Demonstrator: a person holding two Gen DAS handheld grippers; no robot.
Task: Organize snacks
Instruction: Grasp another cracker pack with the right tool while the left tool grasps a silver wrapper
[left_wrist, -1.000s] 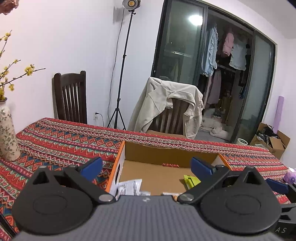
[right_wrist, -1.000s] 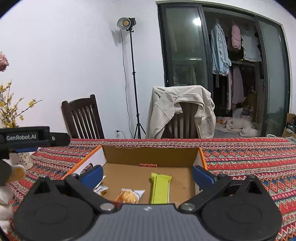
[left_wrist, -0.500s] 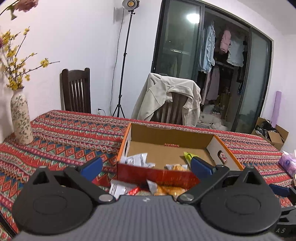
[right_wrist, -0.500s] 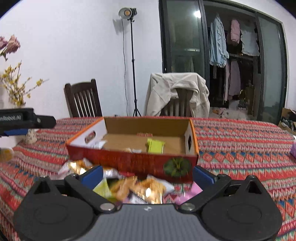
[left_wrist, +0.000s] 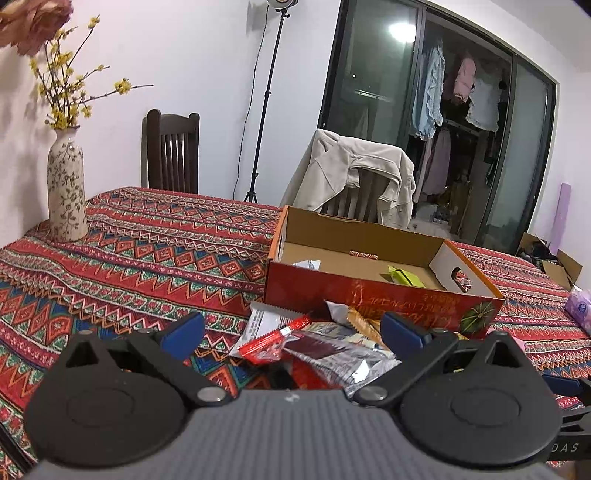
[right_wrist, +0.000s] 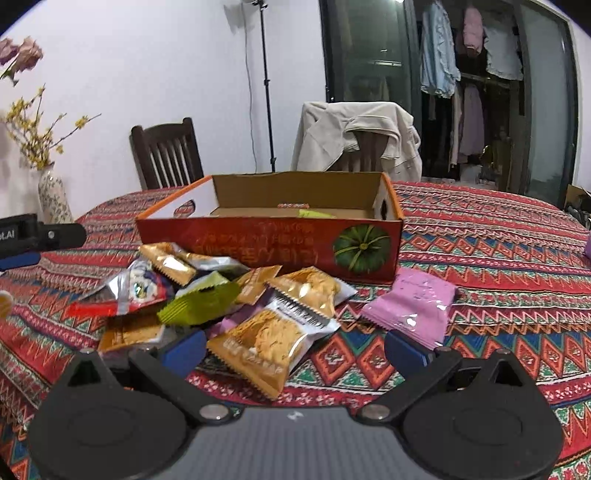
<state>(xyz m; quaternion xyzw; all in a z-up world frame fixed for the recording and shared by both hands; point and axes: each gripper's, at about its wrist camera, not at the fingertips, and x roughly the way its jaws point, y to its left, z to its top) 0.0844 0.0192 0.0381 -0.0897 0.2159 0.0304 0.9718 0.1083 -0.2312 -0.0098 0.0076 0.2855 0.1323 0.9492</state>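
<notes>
A red cardboard box (right_wrist: 266, 243) with a pumpkin picture stands open on the patterned table; it also shows in the left wrist view (left_wrist: 369, 291). Inside lie a green bar (left_wrist: 404, 276) and a white packet (left_wrist: 307, 263). A pile of snack packets lies in front of the box: a gold packet (right_wrist: 269, 341), a green one (right_wrist: 199, 301), a pink one (right_wrist: 413, 306), a red one (left_wrist: 273, 339). My right gripper (right_wrist: 295, 349) is open and empty, just above the gold packet. My left gripper (left_wrist: 291, 332) is open and empty over the pile's left side.
A flowered vase (left_wrist: 66, 199) with yellow branches stands at the table's left. Two chairs (right_wrist: 166, 155) are behind the table, one draped with a beige jacket (right_wrist: 358, 136). A purple tissue pack (left_wrist: 580, 306) lies at the right. The left gripper's body (right_wrist: 37, 236) shows at left.
Both grippers have pulled back from over the box and come lower. The box now sits farther ahead and the pile of packets in front of it has come into view.
</notes>
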